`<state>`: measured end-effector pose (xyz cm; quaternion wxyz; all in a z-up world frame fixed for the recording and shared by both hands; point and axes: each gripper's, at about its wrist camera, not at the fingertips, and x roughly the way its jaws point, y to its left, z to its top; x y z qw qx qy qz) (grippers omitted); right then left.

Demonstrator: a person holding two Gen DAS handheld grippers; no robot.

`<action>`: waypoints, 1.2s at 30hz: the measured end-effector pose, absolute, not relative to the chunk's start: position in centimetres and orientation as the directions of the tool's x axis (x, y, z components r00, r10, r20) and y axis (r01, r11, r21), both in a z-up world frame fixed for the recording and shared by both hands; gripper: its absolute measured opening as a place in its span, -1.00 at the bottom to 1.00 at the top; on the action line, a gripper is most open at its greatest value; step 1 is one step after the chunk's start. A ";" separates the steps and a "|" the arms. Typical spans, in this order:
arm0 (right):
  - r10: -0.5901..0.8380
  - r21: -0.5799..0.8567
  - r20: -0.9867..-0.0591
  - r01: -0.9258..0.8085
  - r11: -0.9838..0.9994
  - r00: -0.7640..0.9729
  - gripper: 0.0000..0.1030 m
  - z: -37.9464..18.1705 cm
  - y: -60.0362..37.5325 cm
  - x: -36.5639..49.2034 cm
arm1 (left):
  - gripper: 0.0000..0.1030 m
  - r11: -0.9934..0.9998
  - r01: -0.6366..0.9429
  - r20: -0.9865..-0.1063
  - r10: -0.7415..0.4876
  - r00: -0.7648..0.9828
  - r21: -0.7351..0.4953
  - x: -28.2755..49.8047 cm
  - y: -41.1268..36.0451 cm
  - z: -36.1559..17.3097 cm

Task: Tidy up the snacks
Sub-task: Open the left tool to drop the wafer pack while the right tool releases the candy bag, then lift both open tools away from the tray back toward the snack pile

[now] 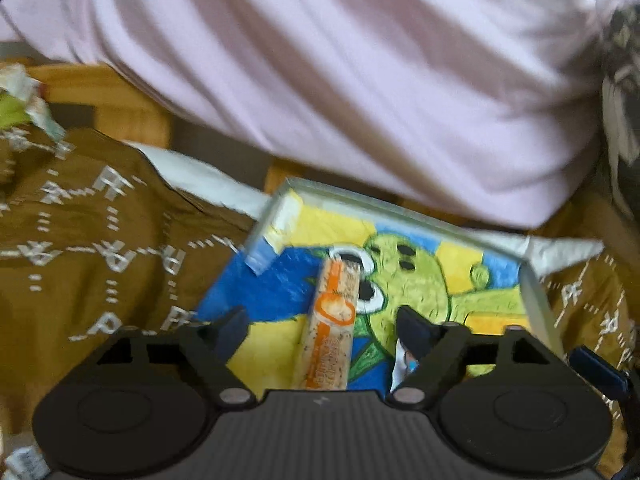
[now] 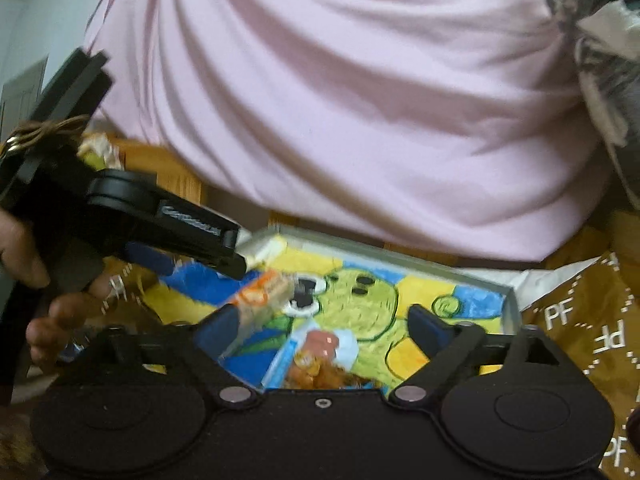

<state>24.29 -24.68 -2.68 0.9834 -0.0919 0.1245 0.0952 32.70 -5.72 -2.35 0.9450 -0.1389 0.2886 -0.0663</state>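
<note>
Snacks, two seen in a tray (image 1: 534, 300) with a drawn green cartoon figure on blue and yellow.

Item one: orange stick pack (image 1: 330, 320), long and narrow, lying on the tray floor across the figure's eye. In the left wrist view it sits between the fingers of the left tool (image 1: 320, 326), which stand spread with no contact on either side; released.

Item two: blue-white packet (image 2: 316, 356) with a brown snack pictured, lying on the tray floor between the fingers of the right tool (image 2: 324, 330). Those fingers also stand apart and grip nothing.

Both tools are over the tray, side by side; a hand (image 2: 56, 320) holds the left one.

Progress, as a judgement: two snacks already rest in the tray. More wrappers (image 1: 24, 100) lie at the far left on the bench, so sorting is probably part done.

Writing: the brown cloth (image 1: 100, 240) under the tray carries a repeated white "PF". Print on the stick pack is too blurred to read; no brand can be made out.

Background: a person's pink shirt (image 1: 340, 80) fills the upper view.
</note>
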 end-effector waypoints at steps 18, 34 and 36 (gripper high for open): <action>0.135 -0.018 -0.175 -0.140 0.990 0.975 0.99 0.8 -23.6 10.4 | 0.99 0.978 0.085 -0.358 -0.149 0.922 -0.190 16.3 -1.0 3.1; 0.145 -0.033 -0.424 -0.175 0.984 0.894 0.99 -3.3 -19.1 6.2 | 0.99 0.980 0.100 -0.477 -0.172 0.862 -0.172 10.1 1.1 -1.9; 0.142 -0.028 -0.469 -0.176 0.984 0.872 0.99 -3.9 -19.0 6.5 | 0.99 0.980 0.095 -0.495 -0.170 0.852 -0.173 9.9 1.3 -2.6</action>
